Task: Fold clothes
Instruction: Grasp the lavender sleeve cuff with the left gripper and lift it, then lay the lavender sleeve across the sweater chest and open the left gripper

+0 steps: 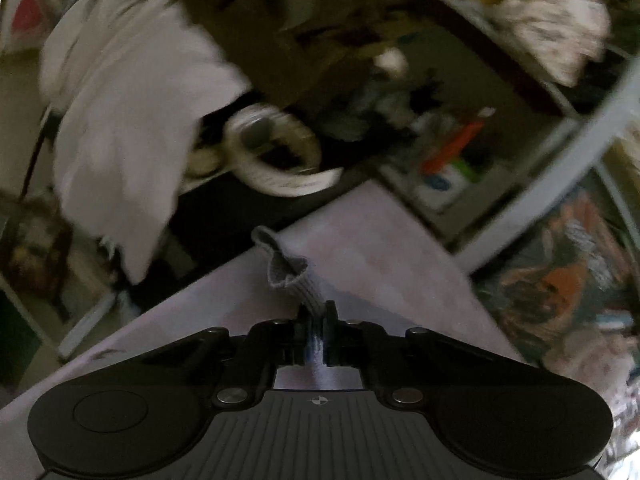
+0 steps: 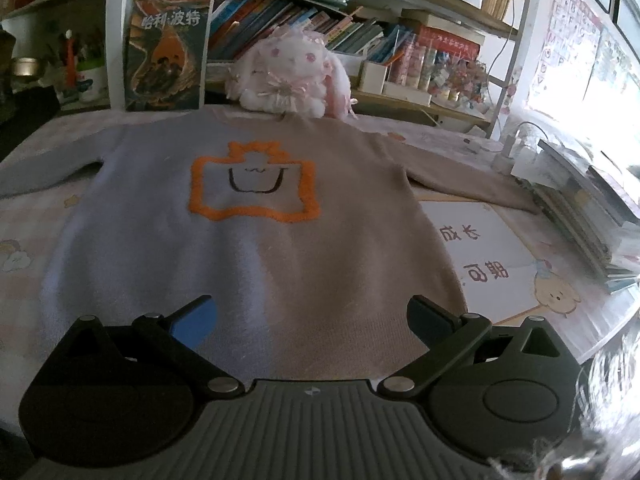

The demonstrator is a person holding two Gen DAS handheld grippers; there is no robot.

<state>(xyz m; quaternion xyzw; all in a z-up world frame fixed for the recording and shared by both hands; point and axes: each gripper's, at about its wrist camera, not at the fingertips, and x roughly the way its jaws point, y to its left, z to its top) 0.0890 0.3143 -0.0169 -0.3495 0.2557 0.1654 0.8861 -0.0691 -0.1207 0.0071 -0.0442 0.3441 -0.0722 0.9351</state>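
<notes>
Ribbed grey sleeve cuff pinched in left tongs; right tongs wide over flat knit sweater.

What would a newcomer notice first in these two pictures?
The sweater, half blue and half beige, lies flat on the table with an orange outline on its chest. Behind it sits a white plush rabbit. The left gripper is shut on the grey ribbed cuff.

Left gripper, jaws closed on a grey ribbed sleeve cuff above the pale table; background blurred, with white cloth at upper left.
</notes>
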